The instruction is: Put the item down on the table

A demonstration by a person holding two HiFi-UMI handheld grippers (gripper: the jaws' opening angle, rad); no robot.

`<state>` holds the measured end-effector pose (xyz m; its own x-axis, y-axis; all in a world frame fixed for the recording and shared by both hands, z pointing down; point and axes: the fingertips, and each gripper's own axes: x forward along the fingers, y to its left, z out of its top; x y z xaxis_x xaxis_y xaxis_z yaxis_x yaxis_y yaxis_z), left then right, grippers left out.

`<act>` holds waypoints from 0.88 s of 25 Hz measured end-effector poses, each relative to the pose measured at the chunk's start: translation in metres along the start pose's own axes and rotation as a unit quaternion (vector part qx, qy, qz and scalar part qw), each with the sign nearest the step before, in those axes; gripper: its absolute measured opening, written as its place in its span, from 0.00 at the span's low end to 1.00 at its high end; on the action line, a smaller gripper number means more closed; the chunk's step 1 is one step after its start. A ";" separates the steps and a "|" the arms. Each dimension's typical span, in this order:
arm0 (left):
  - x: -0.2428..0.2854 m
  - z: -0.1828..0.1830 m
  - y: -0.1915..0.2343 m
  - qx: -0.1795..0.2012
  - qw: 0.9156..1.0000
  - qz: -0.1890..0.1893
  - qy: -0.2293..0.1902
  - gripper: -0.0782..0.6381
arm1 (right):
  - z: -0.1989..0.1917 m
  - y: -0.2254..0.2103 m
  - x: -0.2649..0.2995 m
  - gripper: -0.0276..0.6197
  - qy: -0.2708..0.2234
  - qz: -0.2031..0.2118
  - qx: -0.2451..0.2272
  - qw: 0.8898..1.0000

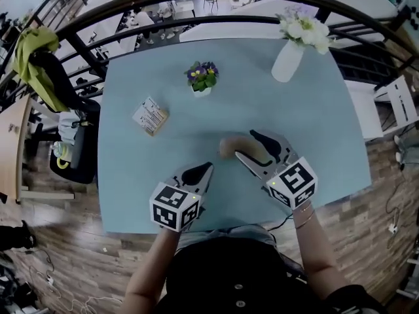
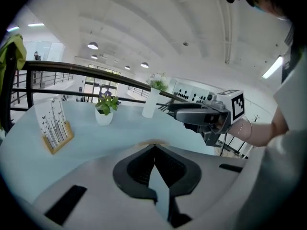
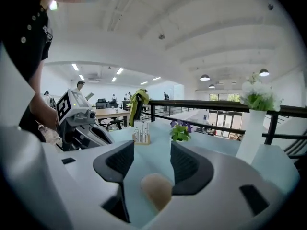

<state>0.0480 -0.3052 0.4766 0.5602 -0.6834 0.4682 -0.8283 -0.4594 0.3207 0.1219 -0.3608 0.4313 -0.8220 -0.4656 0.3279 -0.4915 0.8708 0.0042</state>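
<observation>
Left gripper [image 2: 154, 150] has fingers [image 2: 136, 169] clenched empty; right gripper [image 3: 152, 153] has fingers [image 3: 186, 167] released above one tan item [image 3: 156, 190] on the table [image 1: 131, 156].

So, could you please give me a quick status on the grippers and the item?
Left gripper shut, empty. Right gripper open, jaws apart. Beige item lying on table, not gripped. Potted plant far off, nothing blocking.

Small tan item [image 1: 228, 148], rounded and egg-like, smooth and plain in colour. Lying loose on the pale blue table [image 1: 314, 110], in the near middle part, well apart from the far edge. Seen from the right claw [image 1: 245, 144] low down in the gap between its two parted jaws, touched by neither. Blurred from above, so finer shape not clear.
</observation>
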 end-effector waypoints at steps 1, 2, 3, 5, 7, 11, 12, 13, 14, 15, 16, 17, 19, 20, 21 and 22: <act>-0.002 0.006 -0.001 0.008 1.000 -0.004 -0.010 0.13 | 0.003 0.002 -0.004 0.39 -0.006 -0.008 0.001 1.000; -0.002 0.011 -0.001 0.015 1.000 -0.007 -0.018 0.13 | 0.005 0.004 -0.007 0.33 -0.012 -0.015 0.003 1.000; -0.003 0.016 -0.001 0.020 0.999 -0.008 -0.023 0.13 | 0.008 0.005 -0.010 0.30 -0.020 -0.022 0.010 1.000; -0.001 0.022 -0.003 0.029 0.999 -0.011 -0.027 0.13 | 0.011 0.009 -0.016 0.24 -0.033 -0.035 0.026 0.999; -0.002 0.030 -0.009 0.040 0.998 -0.022 -0.038 0.13 | 0.011 0.014 -0.020 0.18 -0.036 -0.046 0.032 0.998; -0.004 0.045 -0.025 0.062 0.995 -0.044 -0.065 0.13 | 0.010 0.023 -0.028 0.05 -0.042 -0.063 0.049 0.996; -0.004 0.046 -0.028 0.065 0.994 -0.048 -0.068 0.13 | 0.010 0.024 -0.030 0.05 -0.048 -0.066 0.058 0.995; -0.004 0.047 -0.031 0.067 0.994 -0.051 -0.070 0.13 | 0.011 0.026 -0.033 0.05 -0.052 -0.068 0.064 0.994; -0.004 0.047 -0.034 0.069 0.994 -0.054 -0.071 0.13 | 0.011 0.027 -0.035 0.05 -0.055 -0.070 0.067 0.994; -0.004 0.047 -0.036 0.071 0.993 -0.057 -0.072 0.13 | 0.010 0.028 -0.036 0.05 -0.055 -0.073 0.068 0.993; -0.003 0.046 -0.038 0.071 0.993 -0.058 -0.072 0.13 | 0.009 0.029 -0.038 0.05 -0.055 -0.077 0.071 0.993; -0.003 0.044 -0.040 0.071 0.993 -0.059 -0.071 0.13 | 0.008 0.029 -0.040 0.05 -0.055 -0.083 0.076 0.992; -0.001 0.041 -0.042 0.072 0.993 -0.060 -0.067 0.13 | 0.004 0.029 -0.044 0.05 -0.057 -0.096 0.094 0.989; -0.001 0.039 -0.043 0.079 0.993 -0.060 -0.065 0.13 | 0.003 0.030 -0.046 0.05 -0.058 -0.103 0.104 0.988; 0.000 0.037 -0.044 0.089 0.992 -0.059 -0.065 0.13 | 0.001 0.030 -0.047 0.05 -0.059 -0.108 0.111 0.986; 0.001 0.035 -0.045 0.100 0.991 -0.057 -0.064 0.13 | -0.001 0.031 -0.049 0.05 -0.058 -0.113 0.116 0.985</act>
<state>0.0858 -0.3048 0.4334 0.6564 -0.6802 0.3263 -0.7505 -0.6331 0.1896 0.1469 -0.3108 0.4165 -0.7045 -0.6704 0.2328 -0.7075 0.6893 -0.1560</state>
